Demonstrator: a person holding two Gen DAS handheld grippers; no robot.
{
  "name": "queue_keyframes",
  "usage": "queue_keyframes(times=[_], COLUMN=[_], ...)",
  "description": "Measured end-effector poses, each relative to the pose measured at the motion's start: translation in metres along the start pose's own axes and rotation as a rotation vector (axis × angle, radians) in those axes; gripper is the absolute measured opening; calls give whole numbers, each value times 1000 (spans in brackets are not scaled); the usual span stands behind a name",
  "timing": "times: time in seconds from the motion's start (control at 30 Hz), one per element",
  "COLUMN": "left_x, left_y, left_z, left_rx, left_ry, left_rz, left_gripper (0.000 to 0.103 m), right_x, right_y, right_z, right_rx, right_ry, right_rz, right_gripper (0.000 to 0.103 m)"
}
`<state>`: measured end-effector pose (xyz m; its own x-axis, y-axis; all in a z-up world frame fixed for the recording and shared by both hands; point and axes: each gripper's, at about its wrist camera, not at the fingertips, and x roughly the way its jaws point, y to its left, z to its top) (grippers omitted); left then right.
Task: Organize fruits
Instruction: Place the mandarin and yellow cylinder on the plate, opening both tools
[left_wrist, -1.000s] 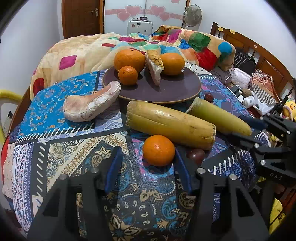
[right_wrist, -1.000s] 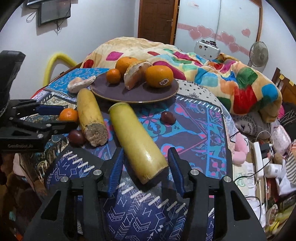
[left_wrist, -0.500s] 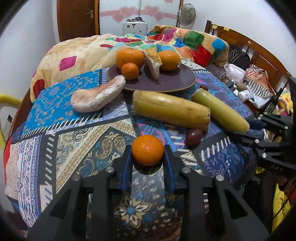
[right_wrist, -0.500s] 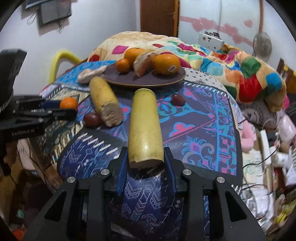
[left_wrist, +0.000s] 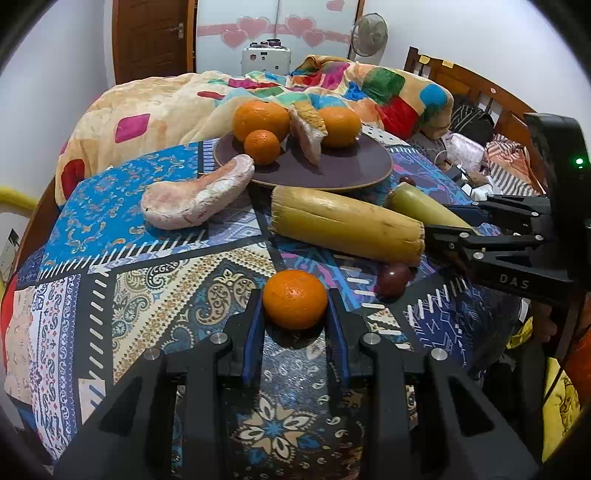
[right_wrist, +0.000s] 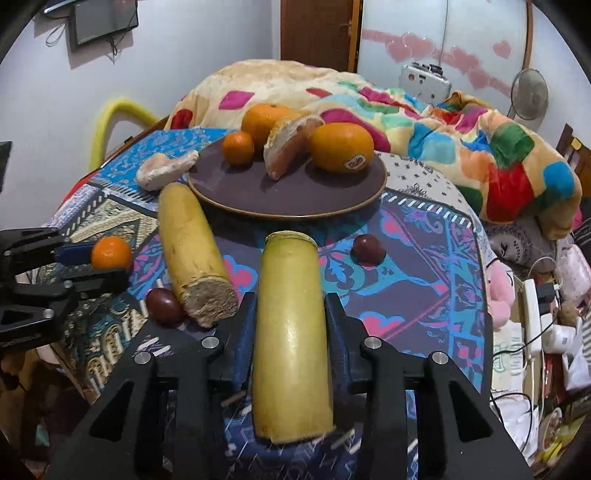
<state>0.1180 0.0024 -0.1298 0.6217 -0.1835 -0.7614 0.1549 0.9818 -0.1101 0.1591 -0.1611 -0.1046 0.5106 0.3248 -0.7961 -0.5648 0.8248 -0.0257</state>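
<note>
My left gripper (left_wrist: 294, 308) is shut on a small orange (left_wrist: 294, 303), held just above the patterned cloth; the orange also shows in the right wrist view (right_wrist: 110, 253). My right gripper (right_wrist: 290, 312) is shut on a long yellow-green fruit (right_wrist: 291, 332), lifted and pointing at the plate. A dark purple plate (right_wrist: 295, 194) holds two big oranges, a small orange (right_wrist: 238, 147) and a pale cut wedge (right_wrist: 288, 144). A second yellow fruit (right_wrist: 190, 243) lies left of the held one.
A pale pink piece (left_wrist: 195, 197) leans on the plate's left rim. Two dark red round fruits (right_wrist: 164, 304) (right_wrist: 367, 249) lie on the cloth. A colourful blanket (right_wrist: 443, 122) is heaped behind the plate. Cables and clutter sit off the right edge (right_wrist: 535, 314).
Both grippers closed from open: the left onto the small orange, the right onto the long yellow-green fruit. The right gripper lifted and turned its fruit toward the plate.
</note>
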Motion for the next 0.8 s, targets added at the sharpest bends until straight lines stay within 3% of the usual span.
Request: queue_keyframes(times=[0.2,0.43,0.8], left_x=[-2,-17,-30], left_y=[2,-10,-23], left_z=[4,14,48], left_rx=[6,36,42], left_ry=[-16,-70,-145], left_rz=[5,11,9], left_gripper=[33,33,33], right_x=[-2,-31,-60], right_y=[-1,-8,-15], right_z=[-1,-5,17], right_rx=[-2,41,88], right_ry=[-2,-89,-219], right_rz=[3,-10,8], right_gripper=[33,33,33])
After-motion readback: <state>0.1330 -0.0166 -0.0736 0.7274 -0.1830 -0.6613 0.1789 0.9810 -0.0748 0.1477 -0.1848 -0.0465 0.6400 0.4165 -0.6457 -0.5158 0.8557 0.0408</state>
